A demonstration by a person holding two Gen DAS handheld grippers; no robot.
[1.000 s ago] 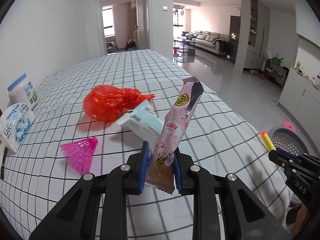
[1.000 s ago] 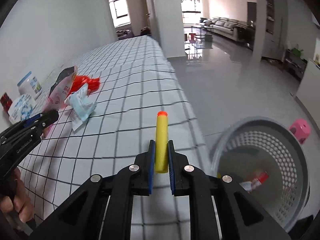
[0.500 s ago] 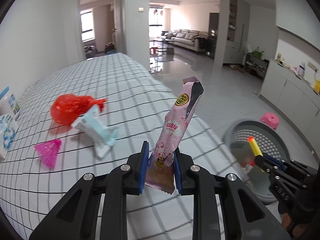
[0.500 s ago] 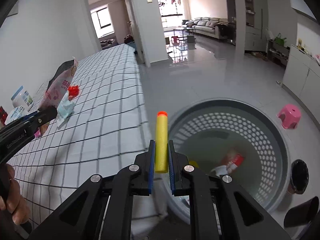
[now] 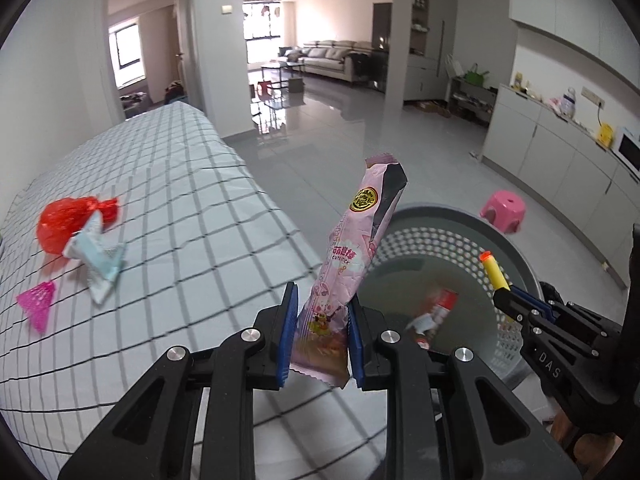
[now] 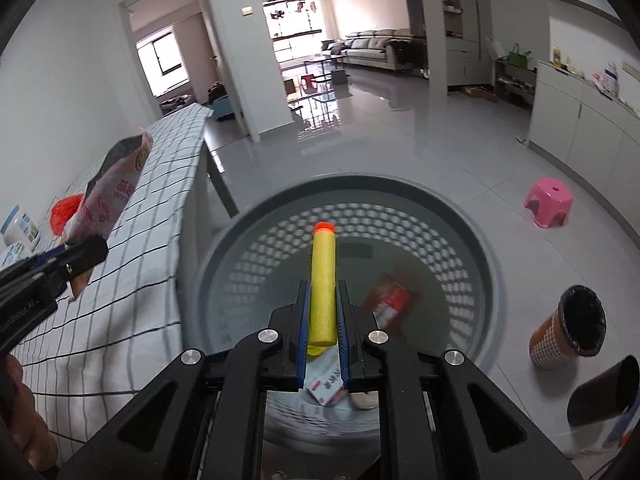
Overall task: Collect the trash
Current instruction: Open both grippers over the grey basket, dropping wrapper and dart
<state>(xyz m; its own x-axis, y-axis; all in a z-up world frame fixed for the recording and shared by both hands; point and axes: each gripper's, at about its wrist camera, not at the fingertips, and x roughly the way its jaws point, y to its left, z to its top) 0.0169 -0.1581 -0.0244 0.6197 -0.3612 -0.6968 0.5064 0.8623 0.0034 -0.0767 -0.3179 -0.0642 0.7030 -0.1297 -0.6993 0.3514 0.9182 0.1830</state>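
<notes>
My left gripper (image 5: 320, 332) is shut on a pink snack wrapper (image 5: 352, 256), held upright over the table's right edge beside the grey perforated basket (image 5: 448, 220). My right gripper (image 6: 323, 324) is shut on a yellow foam dart (image 6: 323, 280) with an orange tip, held above the basket's (image 6: 400, 188) opening. Red and white packets (image 6: 390, 298) lie in the basket's bottom. A red plastic bag (image 5: 64, 224), a pale blue wrapper (image 5: 100, 260) and a pink net piece (image 5: 36, 304) lie on the checked tablecloth (image 5: 192, 216).
A pink stool (image 6: 550, 202) stands on the floor beyond the basket. A brown paper cup (image 6: 568, 328) and a dark cup (image 6: 604, 394) lie on the floor at the right. White cabinets (image 5: 560, 148) line the right wall. A white jar (image 6: 18, 228) stands on the table.
Both grippers have swung right, away from the table toward the basket. The dart is now over the basket's opening, and the pink wrapper has come to the table's edge.
</notes>
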